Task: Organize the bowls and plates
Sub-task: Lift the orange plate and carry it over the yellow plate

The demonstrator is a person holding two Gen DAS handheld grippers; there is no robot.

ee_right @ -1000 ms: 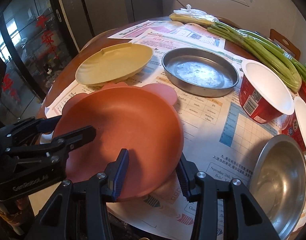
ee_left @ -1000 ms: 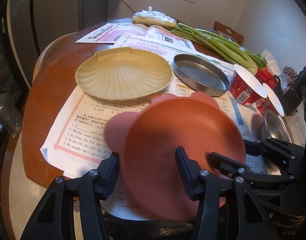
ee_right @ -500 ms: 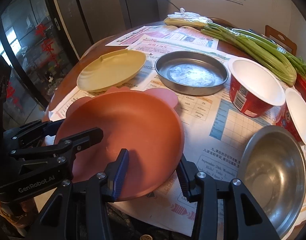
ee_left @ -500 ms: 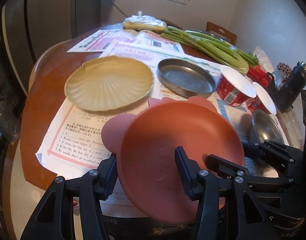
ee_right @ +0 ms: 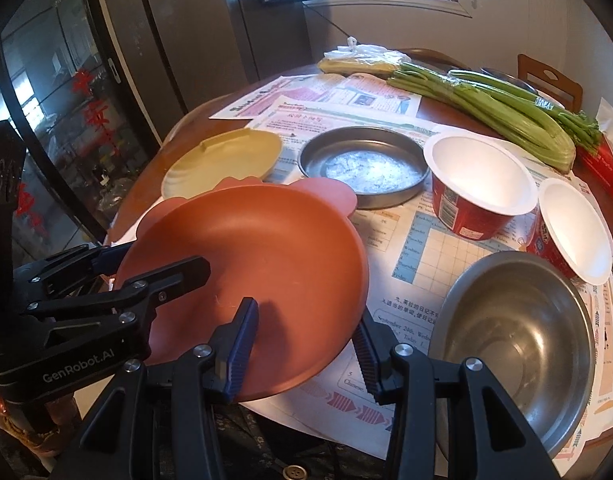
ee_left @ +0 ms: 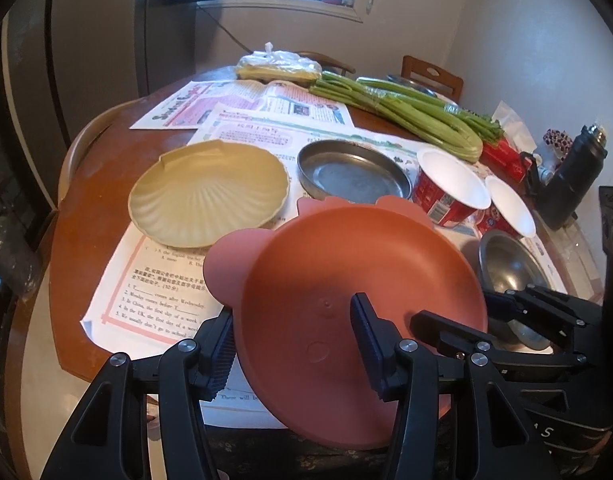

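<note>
Above table edge, terracotta eared plastic plate (ee_right: pixel 262 264) tilted, off the newspaper (ee_right: pixel 422 256); left gripper (ee_left: pixel 292 348) + right gripper (ee_right: pixel 306 342) both clamped on its rim, yellow shell-shaped plate (ee_left: pixel 210 194) just behind

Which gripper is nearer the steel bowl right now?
Right. The right gripper grips the pink plate on the rim next to the steel bowl; the left gripper grips the plate's far side from the bowl.

Both claws (ee_left: pixel 294 354) clamp the pink plate (ee_left: pixel 346 292).
</note>
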